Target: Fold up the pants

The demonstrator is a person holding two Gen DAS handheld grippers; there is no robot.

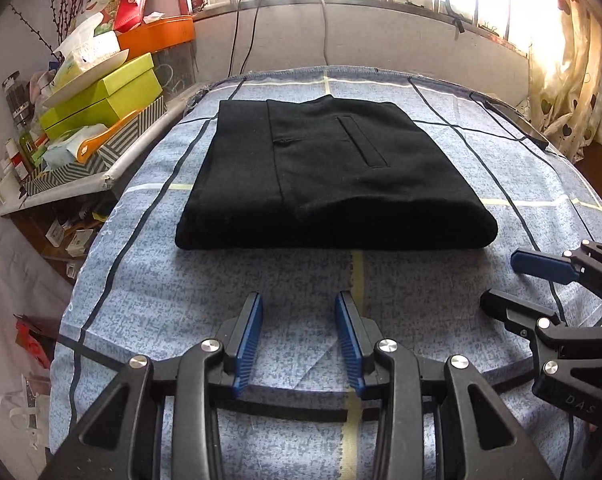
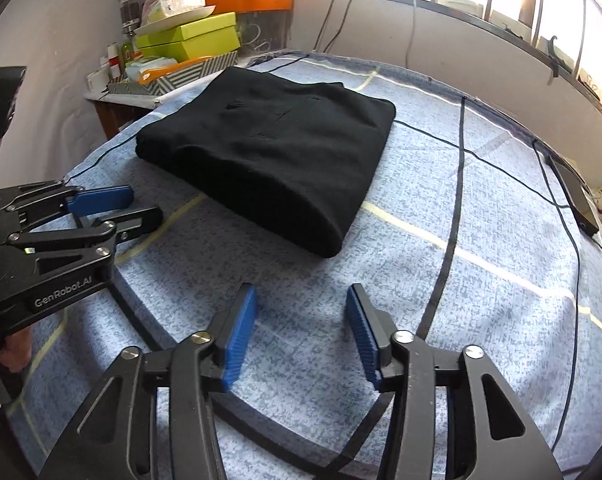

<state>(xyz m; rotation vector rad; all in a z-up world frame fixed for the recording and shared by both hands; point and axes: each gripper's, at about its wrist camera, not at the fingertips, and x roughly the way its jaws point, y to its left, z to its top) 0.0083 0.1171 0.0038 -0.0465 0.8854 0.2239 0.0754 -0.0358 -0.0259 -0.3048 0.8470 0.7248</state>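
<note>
Black pants lie folded into a thick rectangle on the blue checked bedsheet, a welt pocket facing up; they also show in the right wrist view. My left gripper hovers over the sheet just short of the fold's near edge, open, nothing between its blue pads. My right gripper is open too, empty, near the bundle's right corner. Each gripper appears in the other's view: the right one at the right edge, the left one at the left edge. Neither touches the pants.
A cluttered side table at the left holds green boxes, tissues and bottles. Cables run over the sheet. A dark phone lies at the bed's right edge. A wall with a barred window stands behind; a curtain hangs right.
</note>
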